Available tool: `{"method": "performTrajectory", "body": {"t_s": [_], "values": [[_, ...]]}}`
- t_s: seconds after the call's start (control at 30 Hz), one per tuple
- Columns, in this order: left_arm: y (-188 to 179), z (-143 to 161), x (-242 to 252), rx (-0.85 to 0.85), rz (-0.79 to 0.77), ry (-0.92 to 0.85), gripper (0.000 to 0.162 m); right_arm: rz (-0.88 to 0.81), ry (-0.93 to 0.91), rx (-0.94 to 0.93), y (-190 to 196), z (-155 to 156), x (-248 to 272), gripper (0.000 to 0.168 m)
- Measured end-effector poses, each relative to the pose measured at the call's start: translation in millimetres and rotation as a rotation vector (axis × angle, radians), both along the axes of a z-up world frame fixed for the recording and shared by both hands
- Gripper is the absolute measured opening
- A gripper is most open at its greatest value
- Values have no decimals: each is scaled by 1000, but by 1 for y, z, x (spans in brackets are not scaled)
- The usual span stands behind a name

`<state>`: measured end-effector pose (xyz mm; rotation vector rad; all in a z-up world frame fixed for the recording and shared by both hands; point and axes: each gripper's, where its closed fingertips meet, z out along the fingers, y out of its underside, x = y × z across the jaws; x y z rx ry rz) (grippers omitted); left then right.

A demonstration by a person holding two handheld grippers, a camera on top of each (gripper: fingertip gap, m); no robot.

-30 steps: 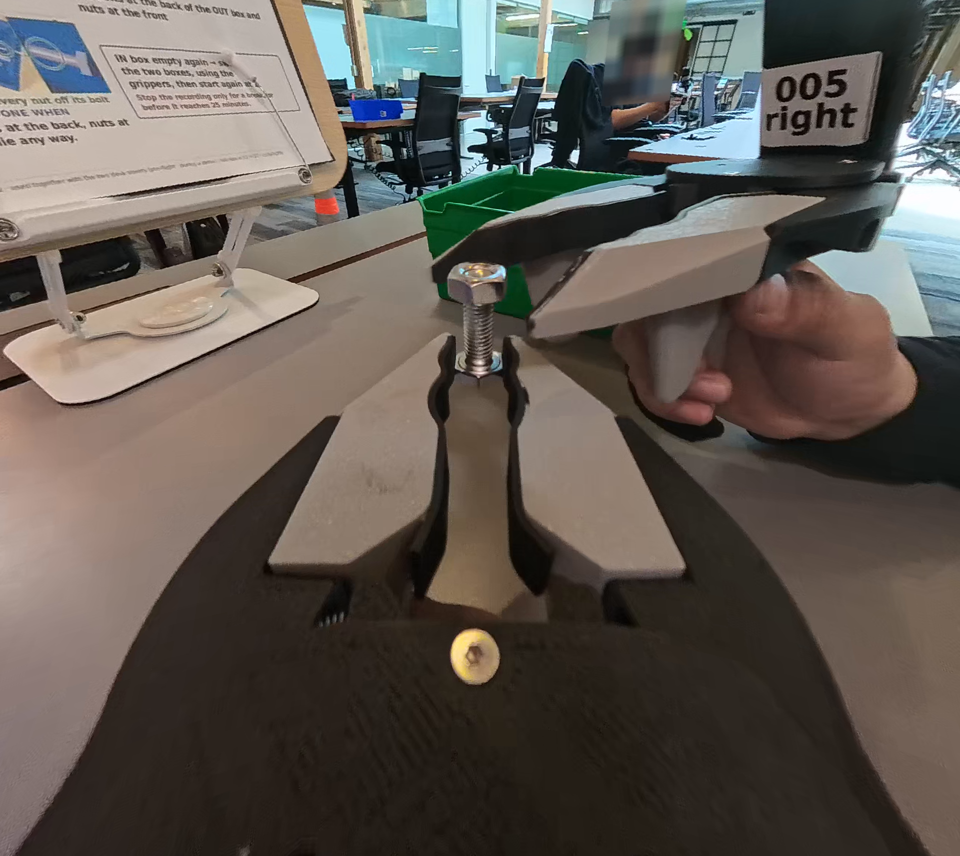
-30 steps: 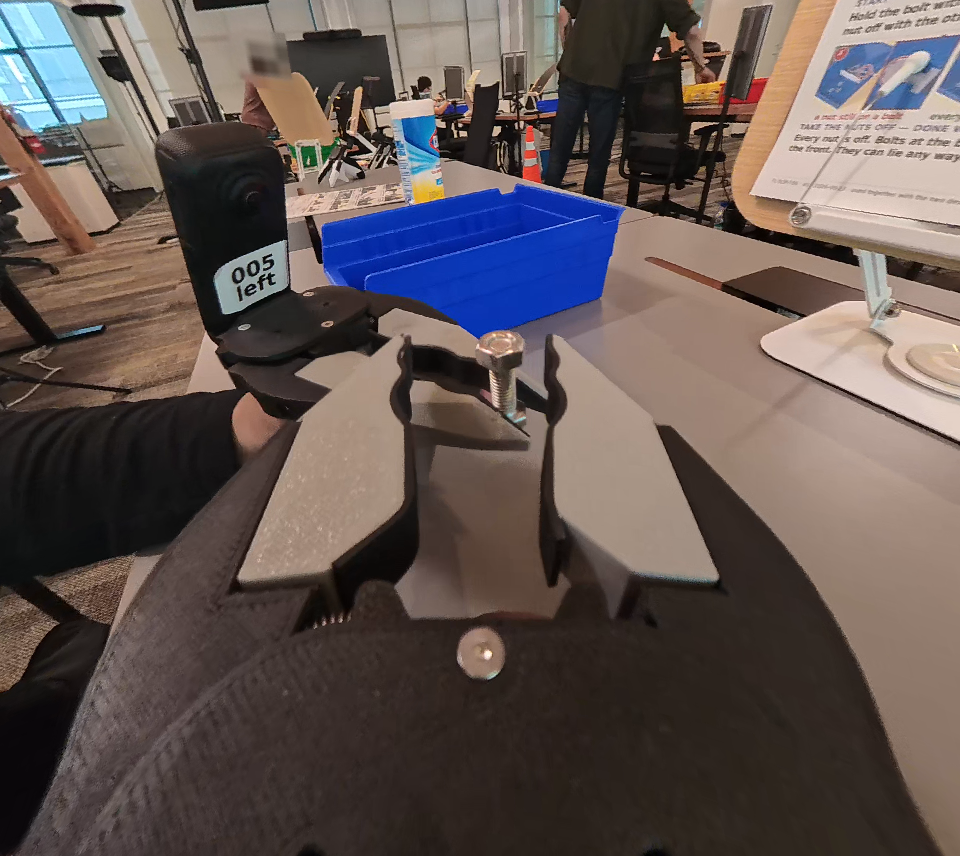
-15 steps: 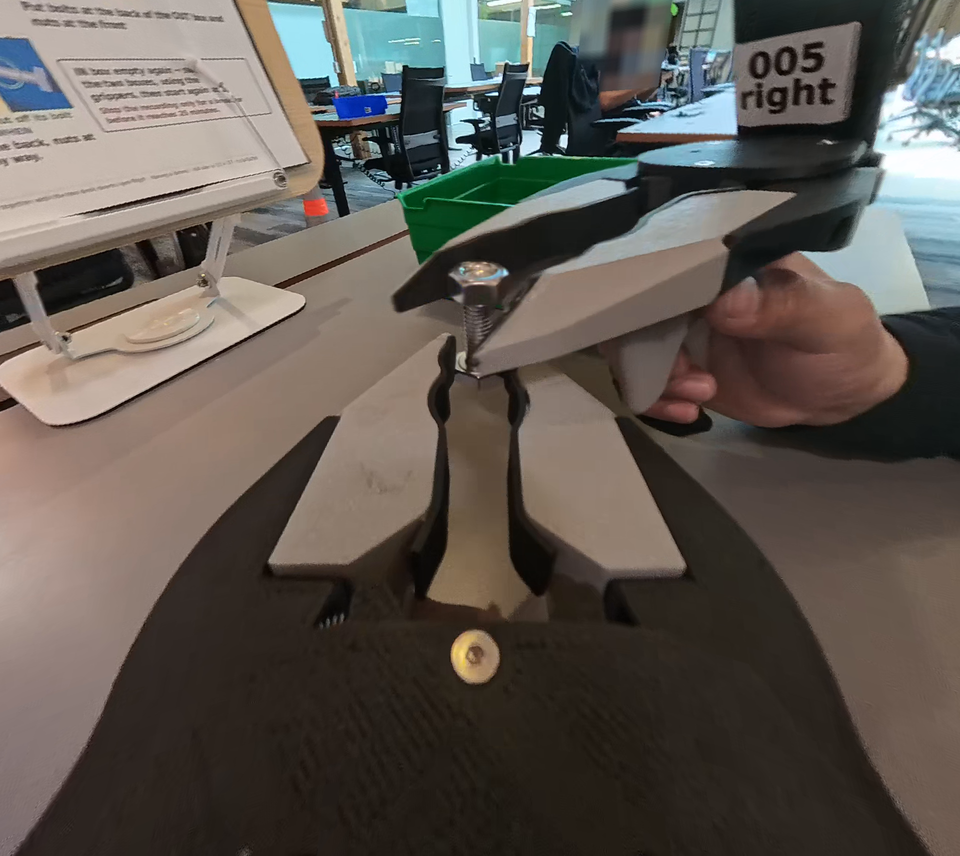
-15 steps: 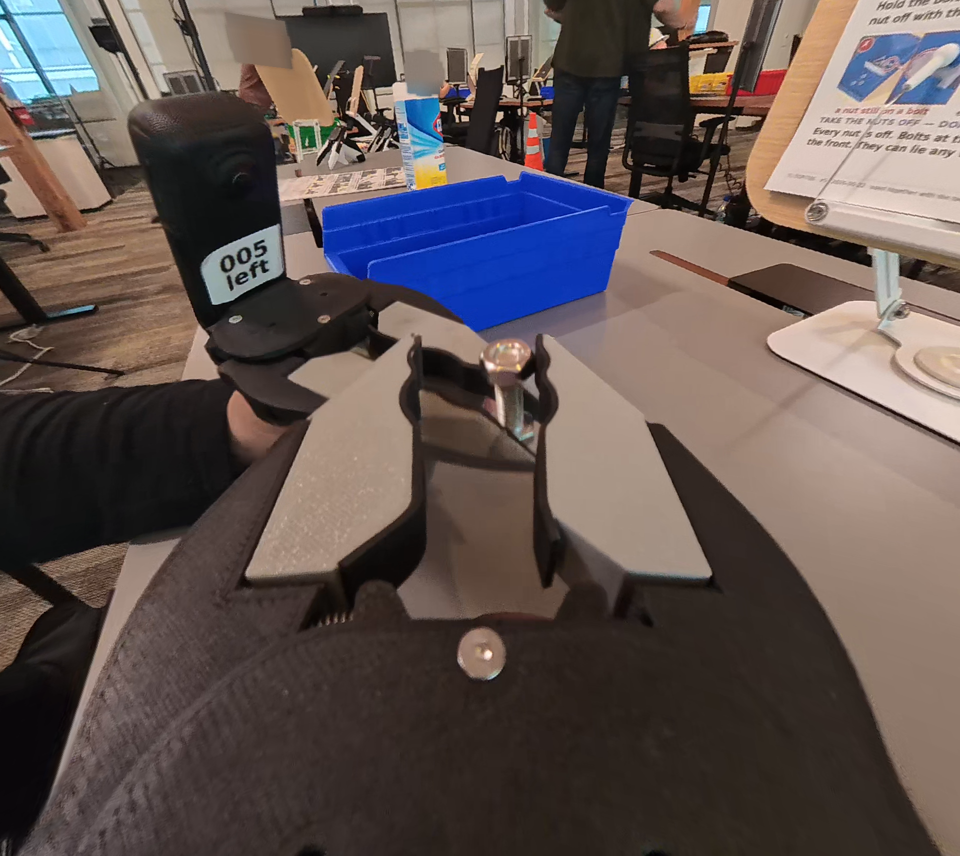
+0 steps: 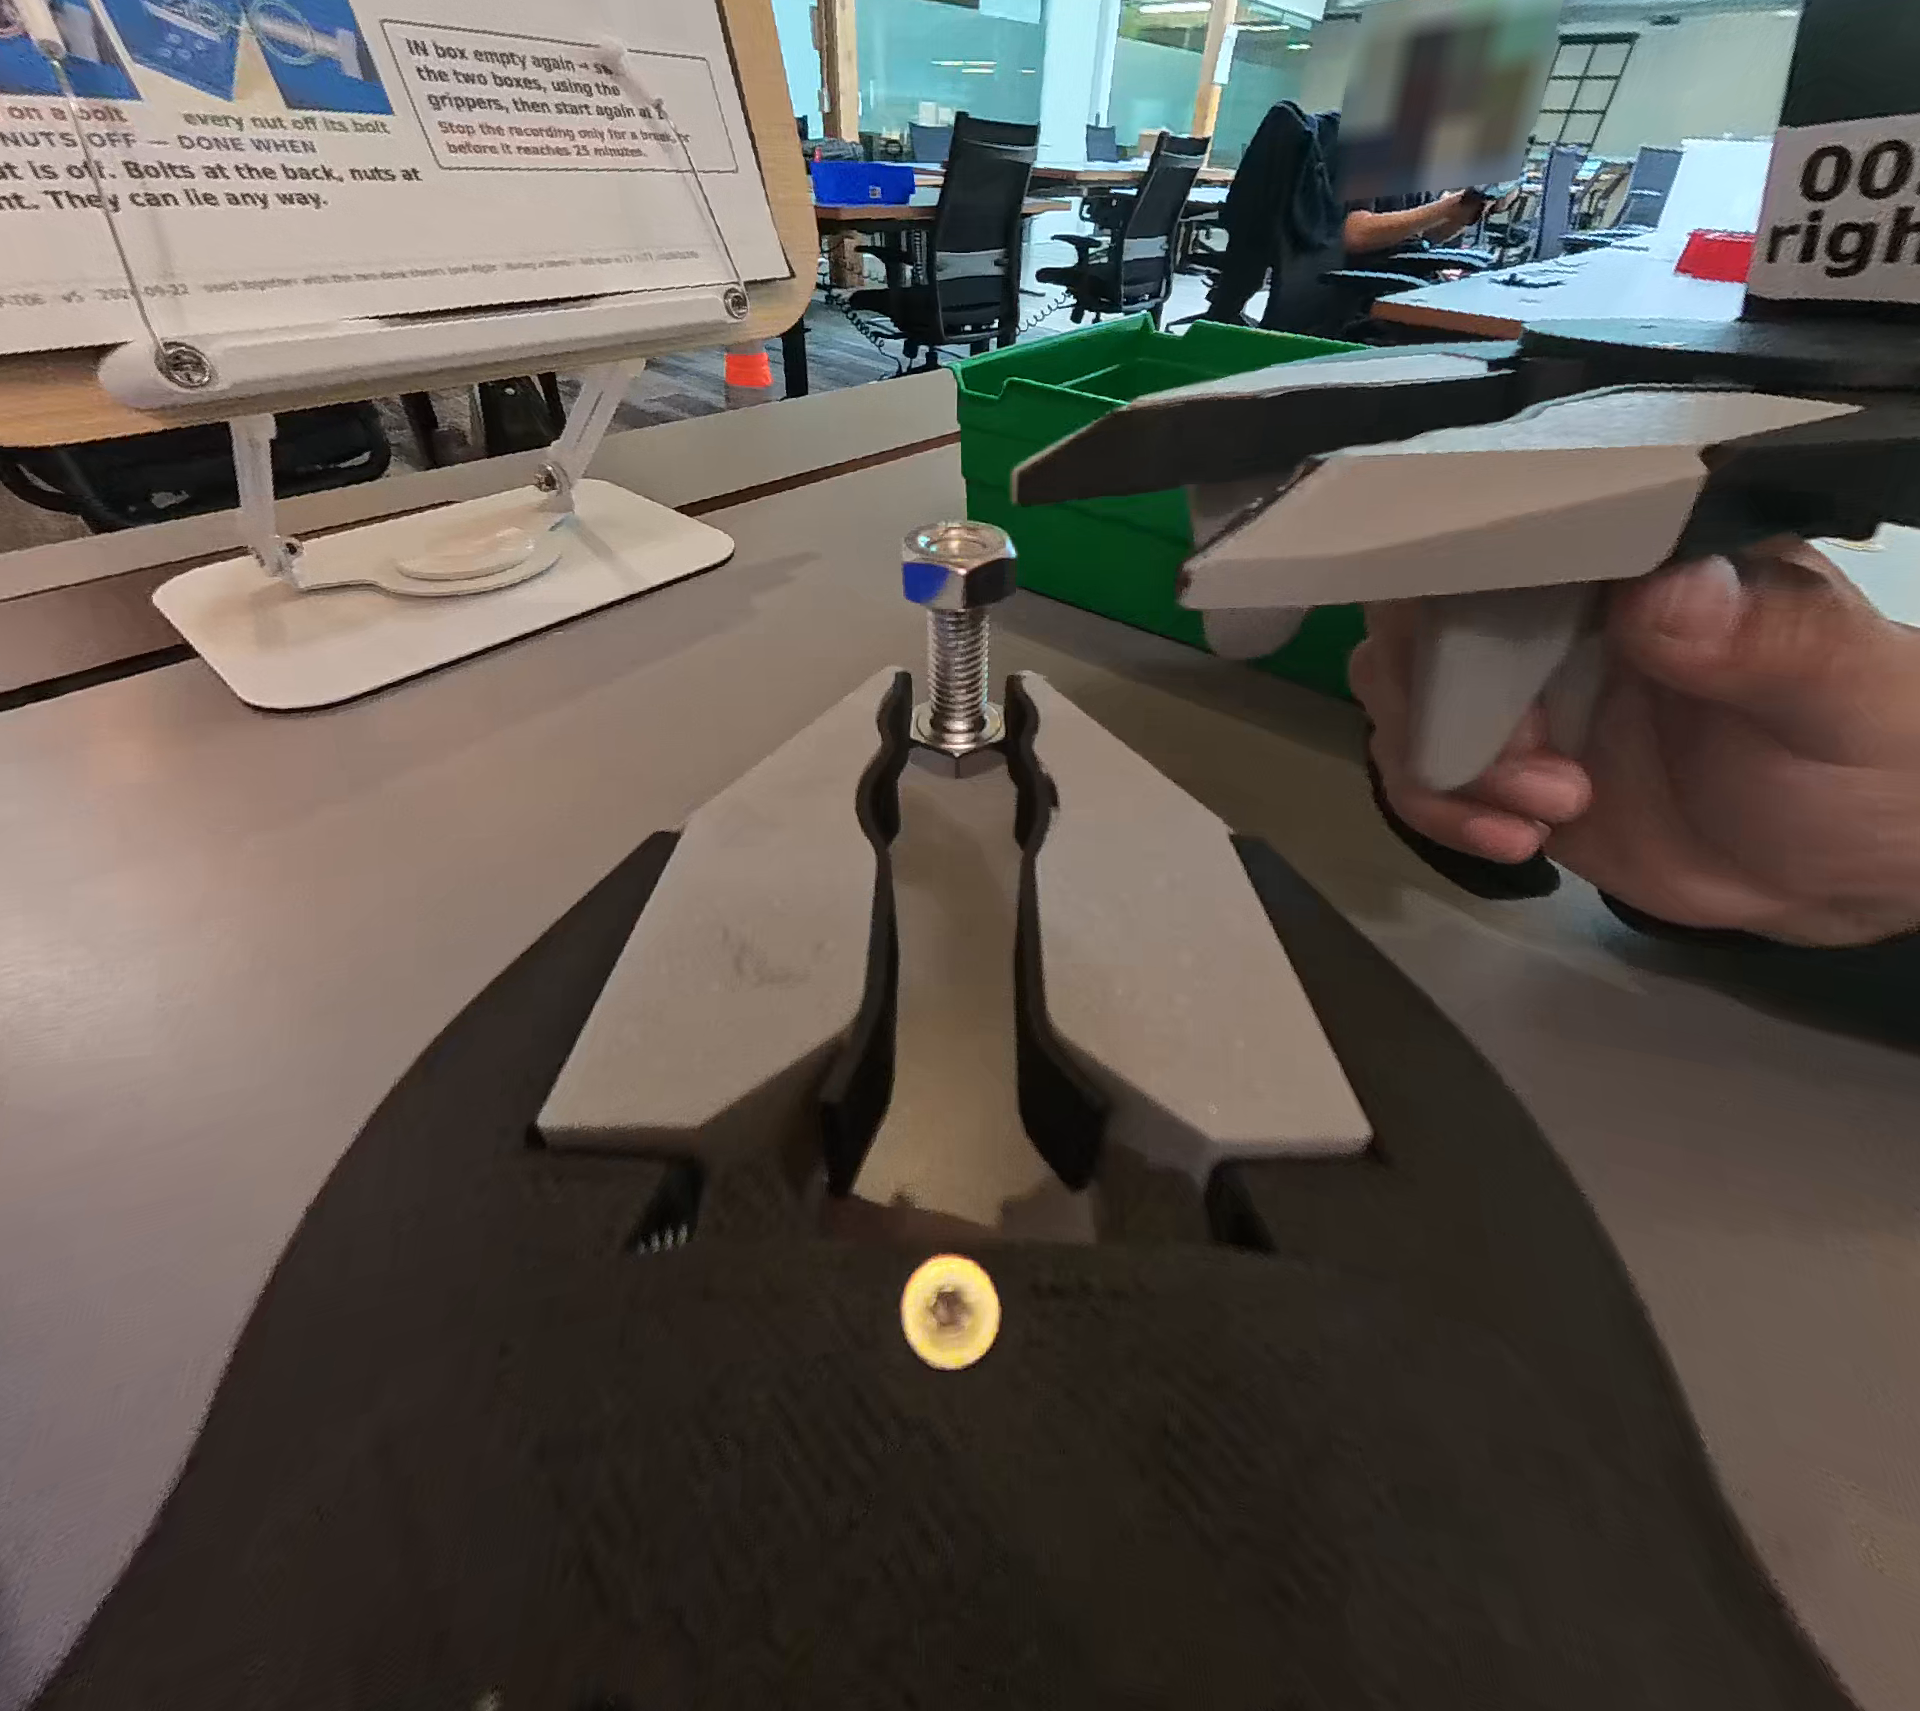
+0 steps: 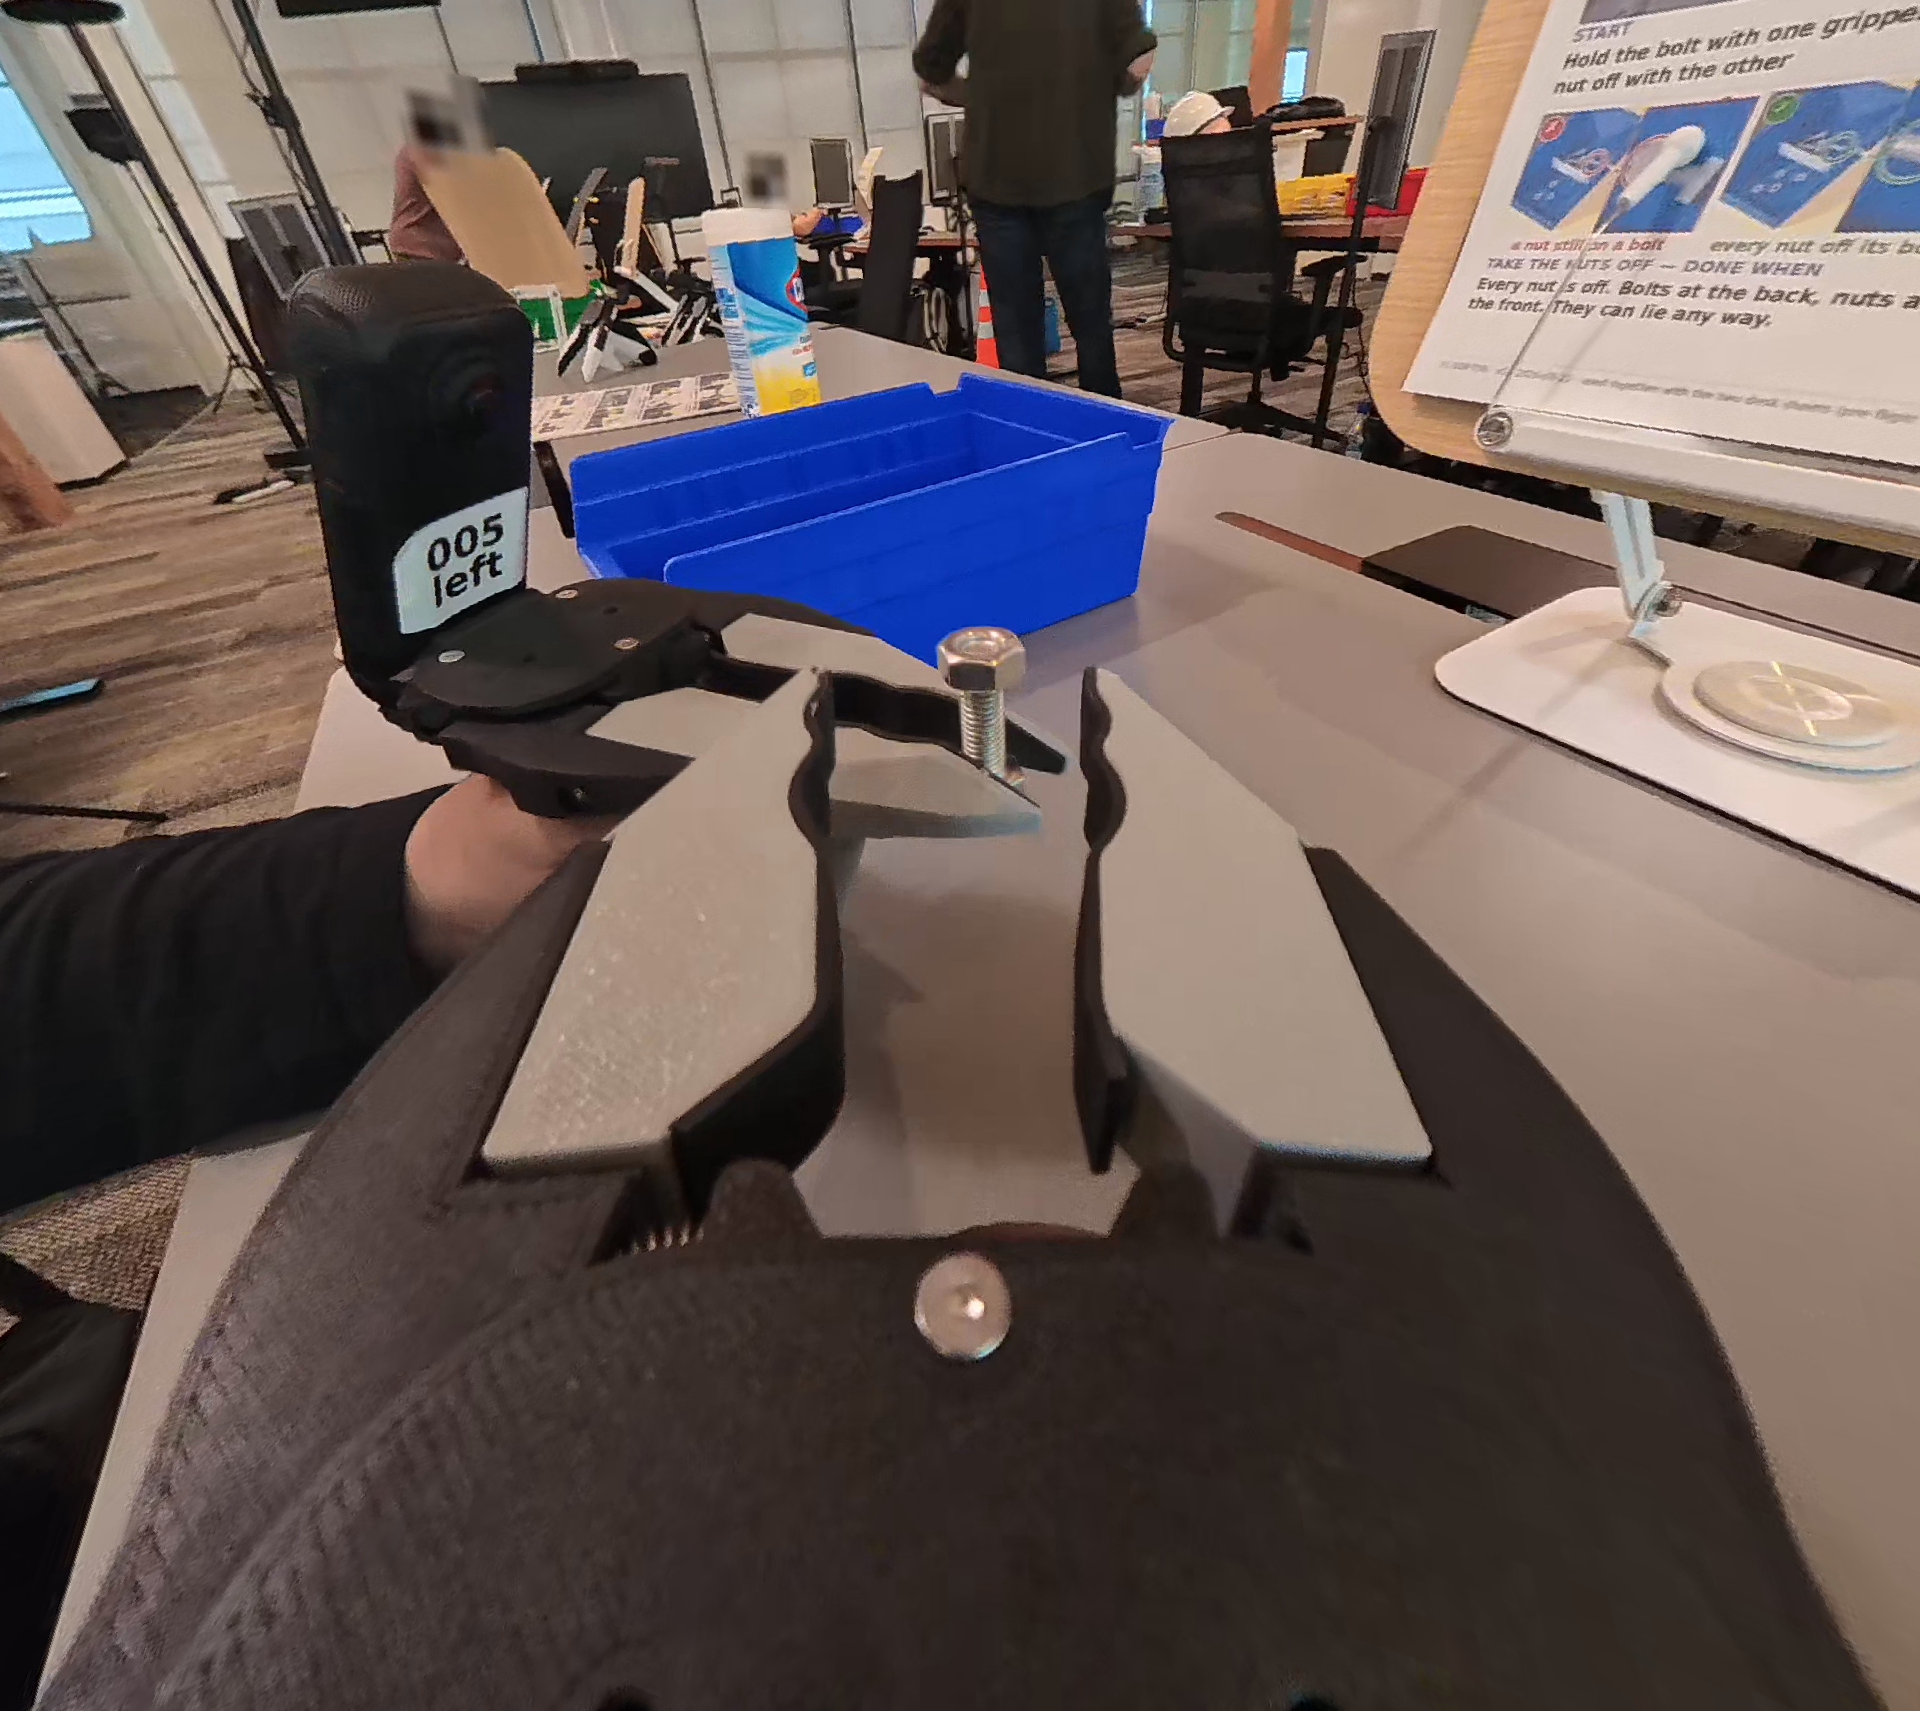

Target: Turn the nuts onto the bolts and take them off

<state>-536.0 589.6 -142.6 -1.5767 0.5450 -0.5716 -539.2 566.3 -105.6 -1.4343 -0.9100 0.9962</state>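
Bolt (image 5: 957, 685) upright, nut (image 5: 958, 566) atop, head in left jaws, right jaws wide.

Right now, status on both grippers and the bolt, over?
Left gripper shut on bolt head, shank upright. Nut at shank's top end. Right gripper open, clear of nut. Nothing in the way.

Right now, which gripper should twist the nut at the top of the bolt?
Probably the right gripper: it is open, empty, level with the nut and beside it. The left gripper is shut on the bolt, holding it upright by its lower end.
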Motion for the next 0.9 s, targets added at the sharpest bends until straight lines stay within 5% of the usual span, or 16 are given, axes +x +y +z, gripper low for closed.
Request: {"method": "performTrajectory", "body": {"t_s": [0.4,0.9], "values": [[-19,-5,32,61,-120,98,16,66,-30,5,-12,-7,-16,50],[-2,-6,7,12,-9,56,15,15,-47,27,-7,-7,-7,36]]}}
